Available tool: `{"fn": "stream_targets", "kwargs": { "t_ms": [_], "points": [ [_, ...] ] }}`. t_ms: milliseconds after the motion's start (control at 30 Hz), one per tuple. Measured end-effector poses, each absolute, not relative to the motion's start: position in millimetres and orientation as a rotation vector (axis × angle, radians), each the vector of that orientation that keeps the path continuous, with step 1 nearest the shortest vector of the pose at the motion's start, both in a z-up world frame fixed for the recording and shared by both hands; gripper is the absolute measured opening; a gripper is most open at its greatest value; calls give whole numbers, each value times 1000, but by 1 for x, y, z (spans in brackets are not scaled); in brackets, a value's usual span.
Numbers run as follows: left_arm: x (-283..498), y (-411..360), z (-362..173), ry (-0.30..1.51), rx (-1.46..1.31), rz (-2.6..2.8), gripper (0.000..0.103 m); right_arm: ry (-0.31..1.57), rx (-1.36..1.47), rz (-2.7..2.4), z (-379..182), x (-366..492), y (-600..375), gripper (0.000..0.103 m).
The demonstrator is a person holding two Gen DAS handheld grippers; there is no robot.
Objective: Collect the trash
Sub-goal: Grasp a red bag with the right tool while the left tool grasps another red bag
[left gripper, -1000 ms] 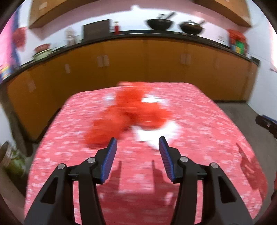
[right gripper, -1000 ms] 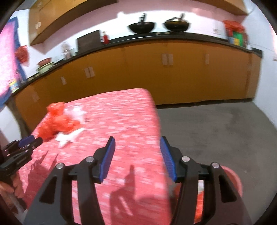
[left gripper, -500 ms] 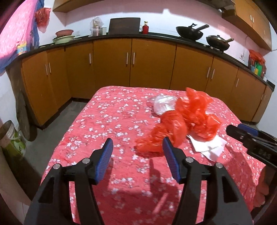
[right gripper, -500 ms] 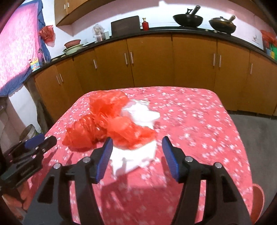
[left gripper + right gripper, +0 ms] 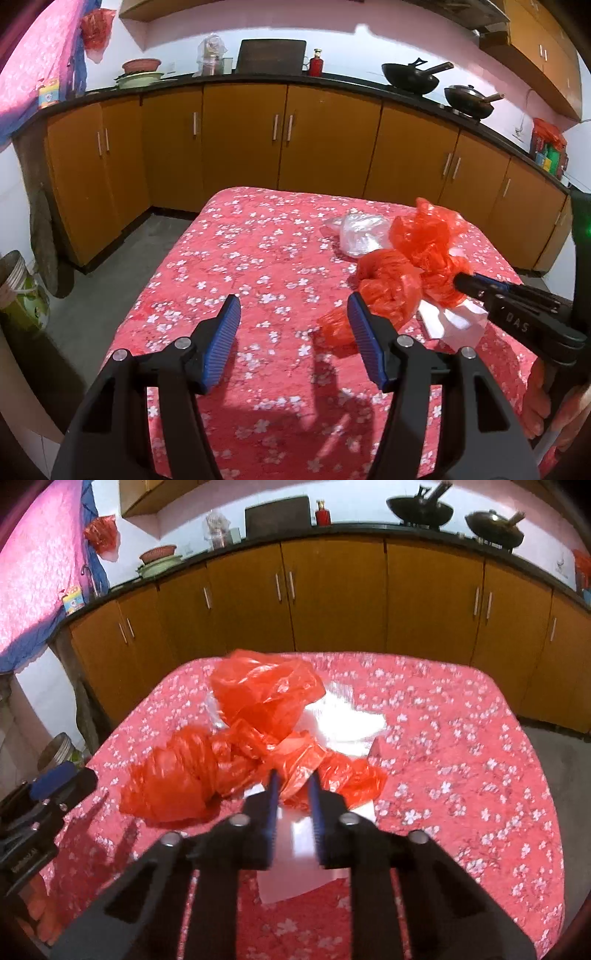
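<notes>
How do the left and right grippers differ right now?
The left gripper has its jaws wide apart with nothing between them; the right gripper's jaws are closing, nearly together, on the red plastic bag. The left hangs over bare tablecloth beside the trash; the right is in the pile, above the white paper. Both have blue pads and point downward.

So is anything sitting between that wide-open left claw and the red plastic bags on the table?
Nothing visible. The left gripper hangs open over bare tablecloth, with the red bags just beyond its right finger.
</notes>
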State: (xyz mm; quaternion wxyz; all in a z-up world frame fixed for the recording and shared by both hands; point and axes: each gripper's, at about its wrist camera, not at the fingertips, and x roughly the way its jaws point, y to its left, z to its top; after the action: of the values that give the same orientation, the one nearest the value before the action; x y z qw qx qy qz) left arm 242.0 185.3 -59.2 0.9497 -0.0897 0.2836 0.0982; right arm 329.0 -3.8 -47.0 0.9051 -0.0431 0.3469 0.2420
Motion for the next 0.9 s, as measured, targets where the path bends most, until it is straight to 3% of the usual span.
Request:
{"fn": "stream_targets", "kwargs": {
  "t_ms": [67,333,633,767,900],
  "points": [
    [244,182,-58,574,-179,189,63,694,-93,490,-44,325,-8,4],
    [257,154,-57,584,-150,142,70,628,-64,413,-31,311,-44,3],
    [283,134,-65,658,-94,150,69,615,-71,305,-35,311,-87,3],
    [289,132,-68,688,-81,129,57,622,-64,300,-38,312,-92,3],
    [292,130,-71,707,-85,110,27,618,-57,297,-39,309,-92,3]
  ]
}}
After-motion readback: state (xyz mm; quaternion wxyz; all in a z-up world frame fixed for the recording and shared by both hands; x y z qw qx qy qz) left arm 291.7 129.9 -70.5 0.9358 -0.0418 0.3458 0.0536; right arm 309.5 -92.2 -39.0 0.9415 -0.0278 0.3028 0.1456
